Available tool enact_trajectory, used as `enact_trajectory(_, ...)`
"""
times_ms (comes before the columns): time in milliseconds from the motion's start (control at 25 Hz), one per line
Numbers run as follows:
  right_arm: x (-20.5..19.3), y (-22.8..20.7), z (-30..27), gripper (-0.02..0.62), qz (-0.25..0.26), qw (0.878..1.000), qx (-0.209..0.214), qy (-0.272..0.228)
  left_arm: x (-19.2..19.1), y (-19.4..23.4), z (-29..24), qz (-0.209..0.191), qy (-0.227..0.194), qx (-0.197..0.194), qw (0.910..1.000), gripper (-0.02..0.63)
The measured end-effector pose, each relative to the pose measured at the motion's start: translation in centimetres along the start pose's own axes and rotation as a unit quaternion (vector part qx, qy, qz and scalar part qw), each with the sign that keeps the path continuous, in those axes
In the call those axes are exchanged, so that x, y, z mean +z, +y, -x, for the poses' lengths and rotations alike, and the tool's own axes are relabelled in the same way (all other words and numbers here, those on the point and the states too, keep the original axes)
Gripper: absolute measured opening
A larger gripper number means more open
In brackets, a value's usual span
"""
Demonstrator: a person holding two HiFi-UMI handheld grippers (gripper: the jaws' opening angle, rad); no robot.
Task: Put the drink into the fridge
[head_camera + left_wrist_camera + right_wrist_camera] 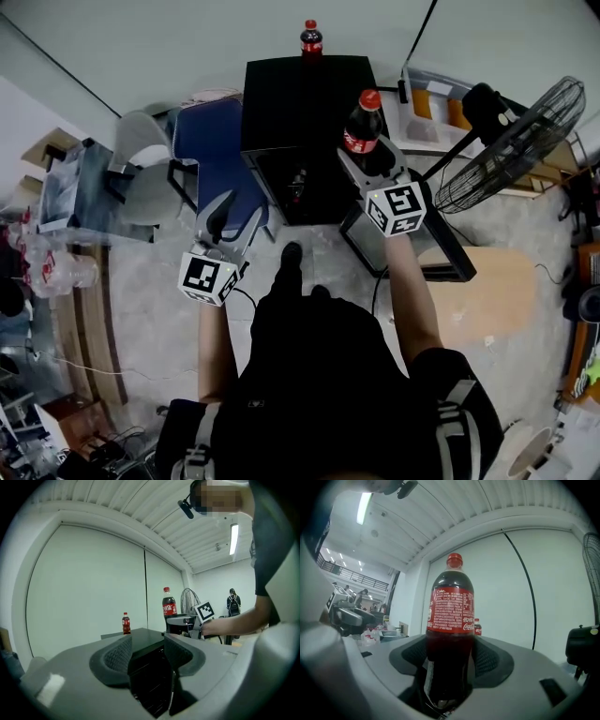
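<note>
Two bottles are showing: the right gripper (450, 656) is clamping an upright cola bottle (451, 606) between its fingers, upper centre, by the black fridge (305, 103). The left gripper (147, 651) is holding its fingers wide, empty. A smaller bottle (311, 39) is standing atop the fridge.

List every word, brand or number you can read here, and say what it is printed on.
"Coke": top left of the red label on the cola bottle in the right gripper.
"Coca-Cola": lower right of that label.
Fine print on that label: too small to read.
Label of the small bottle on the black fridge: too small to read.
</note>
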State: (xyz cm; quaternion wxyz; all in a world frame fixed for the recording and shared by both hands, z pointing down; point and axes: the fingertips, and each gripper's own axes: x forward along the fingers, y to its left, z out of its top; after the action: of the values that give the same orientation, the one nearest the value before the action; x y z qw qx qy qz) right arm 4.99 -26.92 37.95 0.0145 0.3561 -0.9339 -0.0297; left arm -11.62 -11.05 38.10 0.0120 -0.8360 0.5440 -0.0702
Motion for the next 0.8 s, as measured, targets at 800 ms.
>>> enact_trajectory(800, -5.0, 3.7, 3.6, 0.291, -0.011, 0.999, 0.026, 0.032, -0.9, -3.1, 2.9, 0.010, 0.027, -0.001, 0.9996, 0.202)
